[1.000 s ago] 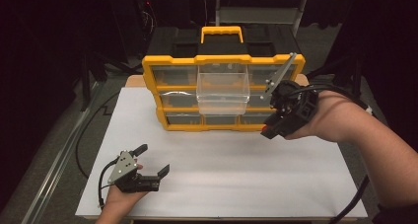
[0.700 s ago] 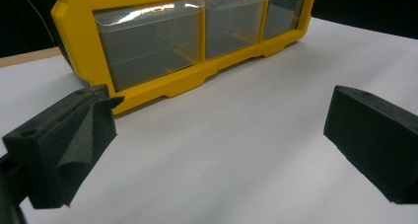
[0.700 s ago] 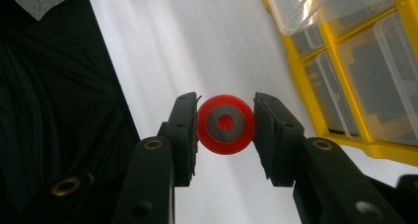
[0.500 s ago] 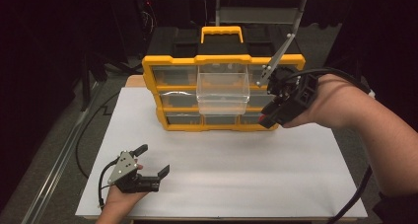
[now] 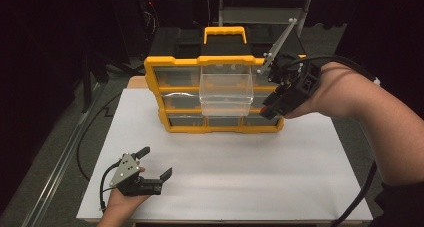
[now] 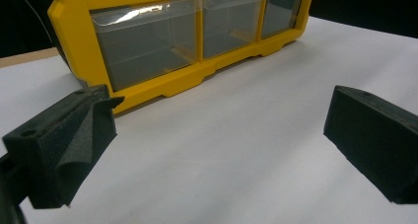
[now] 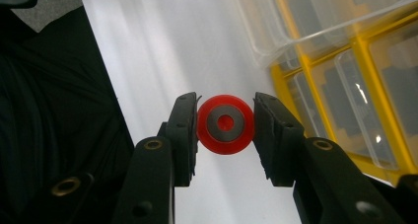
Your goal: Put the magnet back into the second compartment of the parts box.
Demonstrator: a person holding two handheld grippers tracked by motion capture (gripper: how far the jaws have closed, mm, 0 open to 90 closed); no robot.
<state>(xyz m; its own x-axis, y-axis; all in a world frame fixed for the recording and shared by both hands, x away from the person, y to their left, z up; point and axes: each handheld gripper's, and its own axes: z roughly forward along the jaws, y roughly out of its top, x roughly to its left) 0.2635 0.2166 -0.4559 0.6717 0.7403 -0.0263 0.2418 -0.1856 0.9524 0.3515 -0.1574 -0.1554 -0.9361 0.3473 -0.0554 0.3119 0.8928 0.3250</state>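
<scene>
Right gripper (image 7: 226,125), jaws pinching a red wheel (image 7: 226,124): keep the grip firm and level while carrying it over the pulled-out drawer (image 5: 225,93).

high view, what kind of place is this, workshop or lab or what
Probably a lab or recording bench rather than a home. A white table stands among dark surroundings, a yellow drawer organizer sits on it, and cabled hand-held grippers are in use; the right gripper holds a red wheel.
</scene>
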